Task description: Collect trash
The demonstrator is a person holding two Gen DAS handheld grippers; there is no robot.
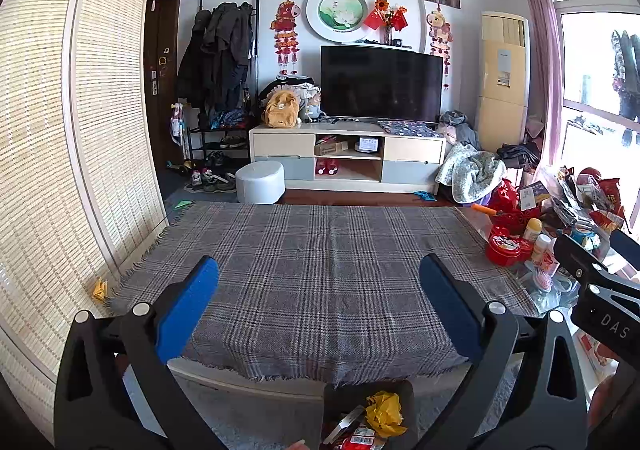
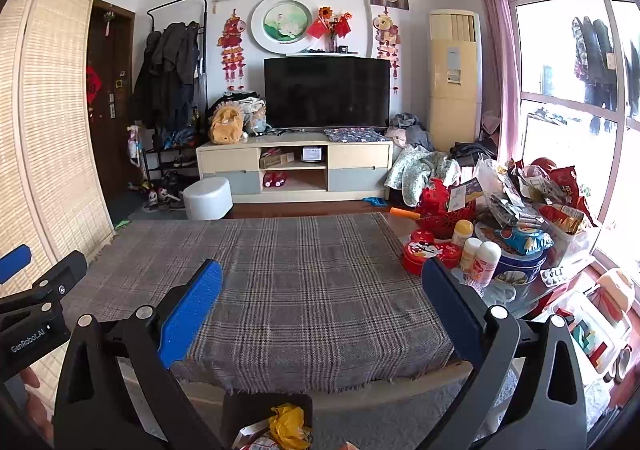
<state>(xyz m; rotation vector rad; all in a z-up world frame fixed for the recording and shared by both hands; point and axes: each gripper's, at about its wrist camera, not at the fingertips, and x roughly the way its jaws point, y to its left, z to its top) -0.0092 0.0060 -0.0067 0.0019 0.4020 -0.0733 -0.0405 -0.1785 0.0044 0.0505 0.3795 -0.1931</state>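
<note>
A dark trash bin stands on the floor at the table's near edge, holding crumpled yellow paper and red wrappers. It also shows in the right wrist view with the yellow paper. My left gripper is open and empty above the plaid tablecloth. My right gripper is open and empty above the same cloth. Each gripper shows at the edge of the other's view.
Snack bags, red tins and bottles crowd the table's right end. A white stool and TV cabinet stand beyond. A bamboo screen lines the left. A yellow scrap lies by the screen.
</note>
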